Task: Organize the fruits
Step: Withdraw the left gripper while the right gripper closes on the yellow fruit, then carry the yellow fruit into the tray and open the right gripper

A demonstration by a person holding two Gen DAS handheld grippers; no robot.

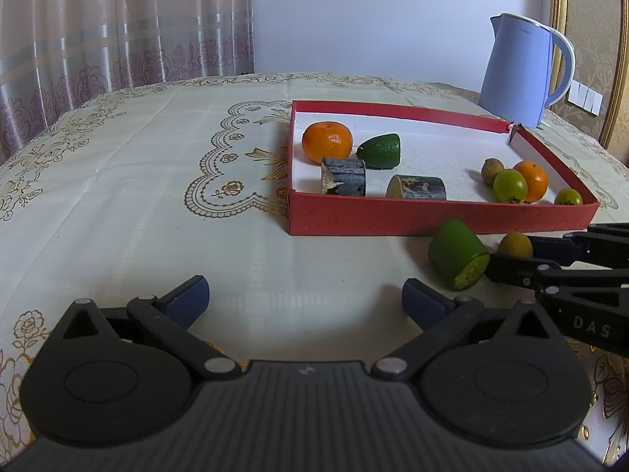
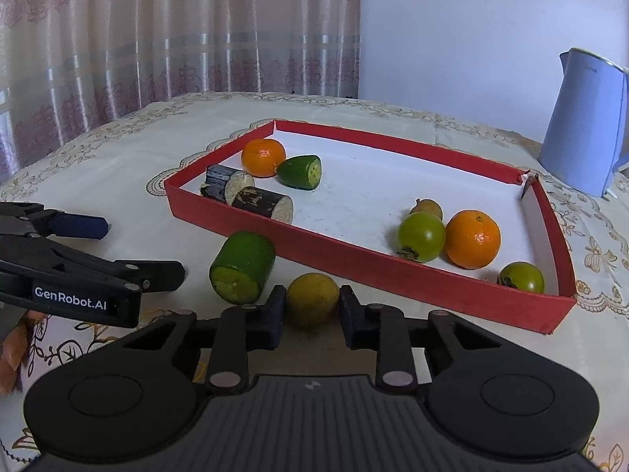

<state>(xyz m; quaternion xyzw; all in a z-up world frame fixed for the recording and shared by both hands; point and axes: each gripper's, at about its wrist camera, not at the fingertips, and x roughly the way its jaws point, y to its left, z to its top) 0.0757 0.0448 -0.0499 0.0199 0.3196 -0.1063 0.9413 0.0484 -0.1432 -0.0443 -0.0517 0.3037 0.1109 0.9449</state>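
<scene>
My right gripper (image 2: pixel 312 306) is shut on a small yellow-brown fruit (image 2: pixel 312 301) that rests on the tablecloth just in front of the red tray (image 2: pixel 354 261). Left of it lies a cut green fruit piece (image 2: pixel 243 263), outside the tray. The tray holds two oranges (image 2: pixel 473 238), round green fruits (image 2: pixel 420 236), a green cut piece (image 2: pixel 300 171) and two dark cane sections (image 2: pixel 261 202). My left gripper (image 1: pixel 304 299) stands open over bare cloth with nothing between its fingers. In the left wrist view the right gripper (image 1: pixel 511 255) reaches in from the right edge around the yellow-brown fruit (image 1: pixel 513 242).
A pale blue kettle (image 1: pixel 519 70) stands behind the tray's far right corner. The table carries a cream patterned cloth (image 1: pixel 157 165), with curtains and a wall behind. A hand (image 2: pixel 11 350) shows at the left edge of the right wrist view.
</scene>
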